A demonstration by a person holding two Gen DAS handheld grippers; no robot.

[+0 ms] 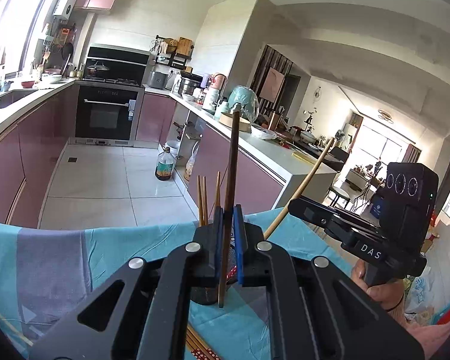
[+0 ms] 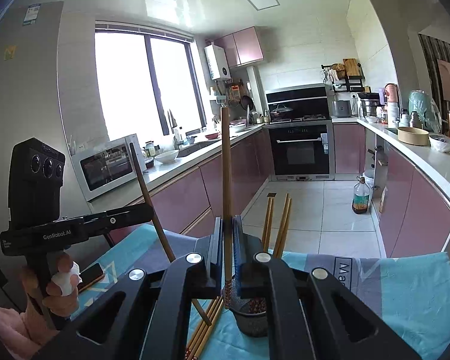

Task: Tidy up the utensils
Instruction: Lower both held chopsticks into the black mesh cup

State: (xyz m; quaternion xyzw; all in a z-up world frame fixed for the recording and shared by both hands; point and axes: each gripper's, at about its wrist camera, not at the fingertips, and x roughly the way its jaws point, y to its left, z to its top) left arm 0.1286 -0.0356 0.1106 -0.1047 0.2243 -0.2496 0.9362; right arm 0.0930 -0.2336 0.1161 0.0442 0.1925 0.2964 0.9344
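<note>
Left tongs (image 1: pixel 228 234) clamp one dark chopstick (image 1: pixel 231 162) upright, right tongs (image 2: pixel 228 240) clamp a lighter chopstick (image 2: pixel 226 180), both above the mesh holder (image 2: pixel 250 315) on the cloth-covered worktop (image 1: pixel 60 252); thin pinch could let either pivot and miss the holder.

Matt wooden chopsticks (image 2: pixel 226 186) and a dark perforated metal holder (image 2: pixel 252 315) on creased blue cloth (image 2: pixel 405 294); glossy pink cabinet fronts (image 2: pixel 180 198) and glossy floor tiles (image 2: pixel 324 210).
</note>
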